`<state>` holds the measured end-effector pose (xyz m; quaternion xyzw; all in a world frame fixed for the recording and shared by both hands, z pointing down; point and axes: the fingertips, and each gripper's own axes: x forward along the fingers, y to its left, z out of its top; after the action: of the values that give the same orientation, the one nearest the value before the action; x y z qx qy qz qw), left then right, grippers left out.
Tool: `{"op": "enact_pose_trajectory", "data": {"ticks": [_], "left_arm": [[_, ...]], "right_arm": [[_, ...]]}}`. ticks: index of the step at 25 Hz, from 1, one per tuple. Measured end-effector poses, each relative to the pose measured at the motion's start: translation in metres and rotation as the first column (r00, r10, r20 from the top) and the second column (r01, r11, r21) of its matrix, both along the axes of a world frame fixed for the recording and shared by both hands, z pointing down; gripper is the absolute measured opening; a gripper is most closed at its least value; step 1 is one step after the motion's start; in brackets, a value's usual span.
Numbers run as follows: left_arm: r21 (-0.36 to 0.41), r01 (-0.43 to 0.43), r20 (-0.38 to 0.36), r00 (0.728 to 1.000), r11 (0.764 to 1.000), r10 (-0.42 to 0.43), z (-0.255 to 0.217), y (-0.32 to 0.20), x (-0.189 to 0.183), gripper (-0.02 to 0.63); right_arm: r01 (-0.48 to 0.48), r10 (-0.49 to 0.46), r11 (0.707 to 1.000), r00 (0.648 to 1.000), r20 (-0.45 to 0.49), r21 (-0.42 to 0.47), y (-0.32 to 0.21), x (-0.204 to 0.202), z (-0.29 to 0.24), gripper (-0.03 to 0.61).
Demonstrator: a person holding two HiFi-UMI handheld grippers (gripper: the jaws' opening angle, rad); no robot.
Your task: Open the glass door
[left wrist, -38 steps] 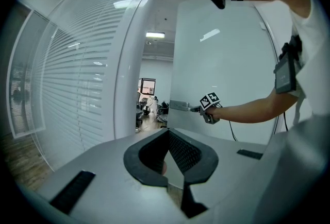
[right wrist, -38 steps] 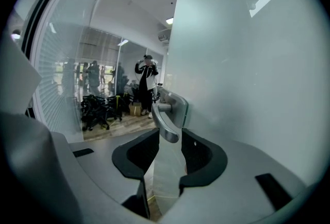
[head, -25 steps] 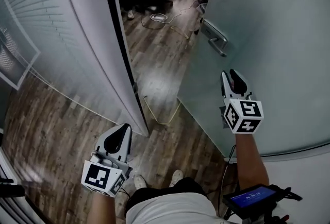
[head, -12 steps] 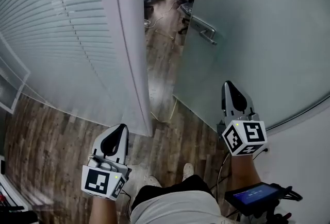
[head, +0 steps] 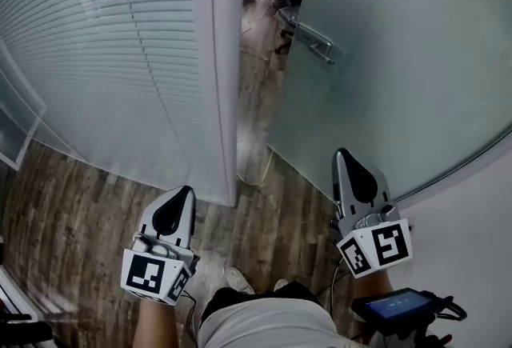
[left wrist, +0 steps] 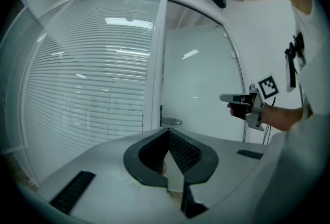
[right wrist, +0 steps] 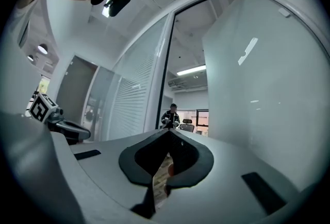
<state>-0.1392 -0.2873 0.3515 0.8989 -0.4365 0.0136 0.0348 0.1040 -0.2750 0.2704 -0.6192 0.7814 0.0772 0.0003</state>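
I have the right gripper (head: 342,156) clenched on nothing, its jaws having just been closing, clear of the glass door (head: 384,58), which stands ajar ahead on my right; the left gripper (head: 186,191) is clenched empty too

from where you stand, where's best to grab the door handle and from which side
I'd take the door handle by its lever bar, near the free end away from the glass door's open edge. The bar runs level and stands off the glass, so come from this side with the right gripper, one jaw over, one under. Its jaws have just closed on nothing; reopen them.
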Motion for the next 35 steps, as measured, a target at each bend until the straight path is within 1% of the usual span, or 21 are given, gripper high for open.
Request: {"op": "enact_pose_trajectory", "data": {"ticks": [5, 10, 14, 17, 22, 25, 29, 32, 35], "left_arm": [[-0.006, 0.037, -0.003, 0.999, 0.999, -0.037, -0.007, 0.027, 0.004, 0.000], [-0.003, 0.069, 0.004, 0.998, 0.998, -0.069, -0.020, 0.072, 0.017, -0.002], [-0.012, 0.112, 0.015, 0.994, 0.994, -0.112, -0.026, 0.118, 0.019, 0.000], [-0.024, 0.161, 0.020, 0.987, 0.987, -0.161, -0.027, 0.151, 0.014, 0.000], [-0.042, 0.212, 0.037, 0.977, 0.976, -0.210, -0.028, 0.192, 0.008, -0.001], [-0.039, 0.240, 0.041, 0.970, 0.970, -0.238, -0.035, 0.206, -0.006, 0.000], [-0.014, 0.274, 0.031, 0.961, 0.962, -0.274, -0.048, 0.225, -0.032, 0.000], [-0.004, 0.309, 0.019, 0.951, 0.951, -0.309, -0.049, 0.246, -0.060, -0.001], [0.008, 0.354, 0.016, 0.935, 0.935, -0.354, -0.048, 0.272, -0.099, -0.001]], "right_arm": [[0.057, -0.056, 0.997, 0.998, 0.008, -0.045, 0.028, -0.002, 0.013, 0.003], [0.122, -0.120, 0.991, 0.992, 0.043, -0.056, 0.069, 0.004, 0.011, 0.002], [0.198, -0.196, 0.978, 0.979, 0.050, -0.061, 0.106, -0.002, 0.005, 0.003], [0.249, -0.246, 0.966, 0.968, 0.055, -0.064, 0.131, -0.006, 0.001, 0.002], [0.309, -0.304, 0.948, 0.950, 0.073, -0.076, 0.158, -0.014, 0.002, 0.002], [0.347, -0.342, 0.935, 0.937, 0.074, -0.073, 0.167, -0.033, -0.004, 0.002], [0.391, -0.387, 0.919, 0.919, 0.072, -0.051, 0.178, -0.062, -0.017, 0.002], [0.423, -0.419, 0.905, 0.905, 0.067, -0.049, 0.194, -0.090, -0.019, 0.002], [0.459, -0.454, 0.887, 0.888, 0.076, -0.056, 0.213, -0.129, -0.015, 0.002]]}}
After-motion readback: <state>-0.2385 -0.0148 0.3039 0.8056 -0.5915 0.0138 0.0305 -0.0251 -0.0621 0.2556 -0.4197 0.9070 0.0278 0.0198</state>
